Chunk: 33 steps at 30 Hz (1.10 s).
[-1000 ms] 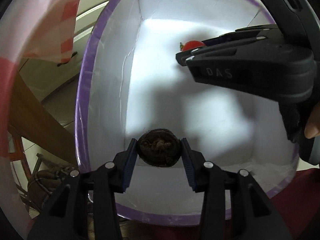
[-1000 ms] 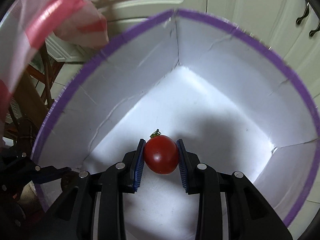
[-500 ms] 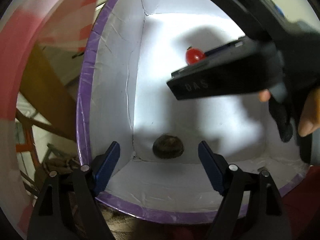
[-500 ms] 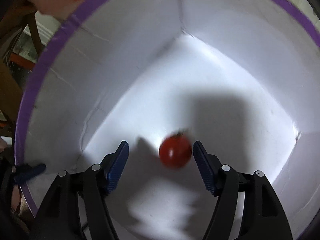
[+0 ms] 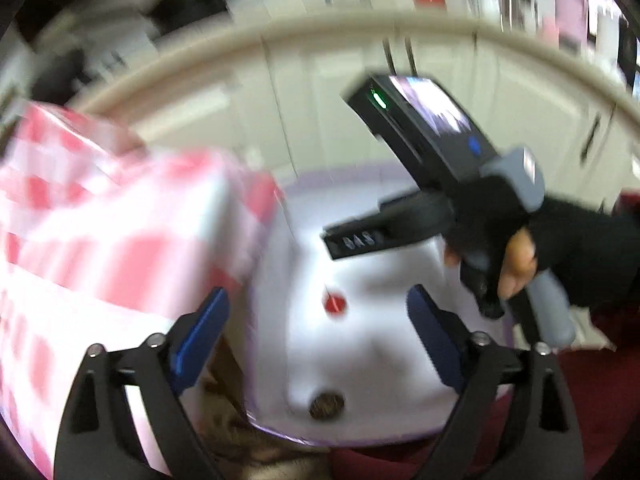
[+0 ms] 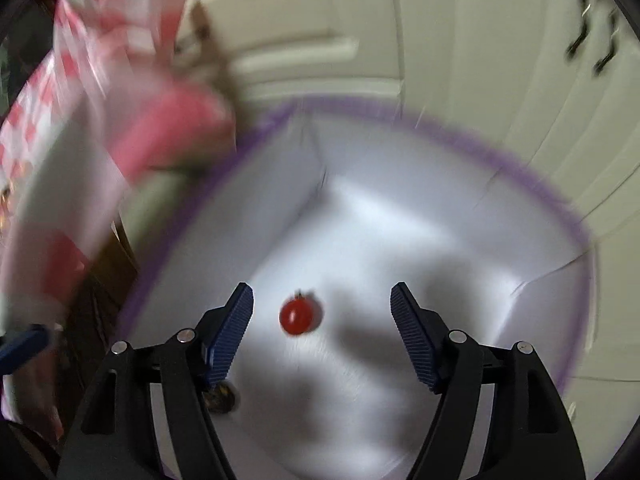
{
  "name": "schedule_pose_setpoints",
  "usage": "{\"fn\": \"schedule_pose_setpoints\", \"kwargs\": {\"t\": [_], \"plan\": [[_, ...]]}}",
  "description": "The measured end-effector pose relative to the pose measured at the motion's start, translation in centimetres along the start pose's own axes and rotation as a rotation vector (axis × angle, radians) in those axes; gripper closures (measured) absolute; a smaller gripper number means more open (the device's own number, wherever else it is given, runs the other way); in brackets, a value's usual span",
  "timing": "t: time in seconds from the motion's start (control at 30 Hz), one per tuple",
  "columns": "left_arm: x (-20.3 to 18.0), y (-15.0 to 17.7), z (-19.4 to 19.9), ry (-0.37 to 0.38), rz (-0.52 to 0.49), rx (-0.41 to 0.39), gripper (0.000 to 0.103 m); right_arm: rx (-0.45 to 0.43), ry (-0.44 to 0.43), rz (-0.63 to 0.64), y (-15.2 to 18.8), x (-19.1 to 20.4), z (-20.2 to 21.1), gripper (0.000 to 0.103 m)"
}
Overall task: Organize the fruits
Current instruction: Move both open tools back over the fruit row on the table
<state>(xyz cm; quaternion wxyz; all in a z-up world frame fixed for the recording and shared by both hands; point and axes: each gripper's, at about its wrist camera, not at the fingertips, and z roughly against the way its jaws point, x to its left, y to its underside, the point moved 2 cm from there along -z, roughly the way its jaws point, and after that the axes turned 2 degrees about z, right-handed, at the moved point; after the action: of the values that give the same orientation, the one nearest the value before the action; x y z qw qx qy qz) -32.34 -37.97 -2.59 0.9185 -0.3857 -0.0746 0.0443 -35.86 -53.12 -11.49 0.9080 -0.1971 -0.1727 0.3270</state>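
A white box with a purple rim (image 5: 280, 434) (image 6: 560, 208) holds two fruits. A small red tomato (image 5: 335, 304) (image 6: 301, 317) lies on its floor. A dark brown round fruit (image 5: 327, 406) (image 6: 220, 400) rests near a corner, half hidden behind a finger in the right wrist view. My left gripper (image 5: 318, 332) hangs open above the box with nothing between its fingers. My right gripper (image 6: 322, 336) is open too, high over the tomato. In the left wrist view, a gloved hand (image 5: 560, 248) holds the right gripper's body above the box's far side.
A pink-and-white checked cloth or bag (image 5: 100, 240) (image 6: 80, 120) stands to the left of the box. Cream cabinet doors (image 5: 320, 100) (image 6: 480, 60) rise behind. A dark red surface (image 5: 592, 400) lies at the right. Both views are motion-blurred.
Both grippers opened and dropped their fruits into the box, then rose away from it. The tomato and the brown fruit now lie on the box floor, looking smaller.
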Motion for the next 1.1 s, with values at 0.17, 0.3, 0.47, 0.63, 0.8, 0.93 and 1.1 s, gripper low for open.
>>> {"fn": "schedule_pose_setpoints", "kwargs": {"t": [0.17,0.3,0.47,0.63,0.8,0.93,1.1], "plan": [[6.3,-0.6,8.9,-0.130,0.222,-0.254,0.001,-0.314,-0.060,0.116,-3.3,5.4,8.0,0.014],[13.1,1.4,15.3,-0.295,0.414,-0.349,0.001,-0.480,-0.177,0.274,-5.1,13.3,14.2,0.014],[24.2,6.7,20.8,-0.575,0.635,-0.336,0.001,-0.445,-0.355,0.398,-5.3,23.6,14.8,0.014],[36.0,13.9,23.9,-0.833,0.876,-0.225,0.001,-0.337,-0.419,0.457,-6.4,33.5,11.0,0.014],[45.3,21.8,25.9,-0.977,1.117,-0.113,0.001,-0.226,-0.402,0.448,-7.7,41.6,3.9,0.014],[48.8,25.3,26.2,-1.019,1.185,-0.076,0.001,-0.174,-0.367,0.446,-8.6,46.2,-0.2,0.014],[49.5,27.2,26.7,-0.962,1.247,-0.108,0.001,-0.155,-0.322,0.471,-10.9,51.1,-3.7,0.014]]}}
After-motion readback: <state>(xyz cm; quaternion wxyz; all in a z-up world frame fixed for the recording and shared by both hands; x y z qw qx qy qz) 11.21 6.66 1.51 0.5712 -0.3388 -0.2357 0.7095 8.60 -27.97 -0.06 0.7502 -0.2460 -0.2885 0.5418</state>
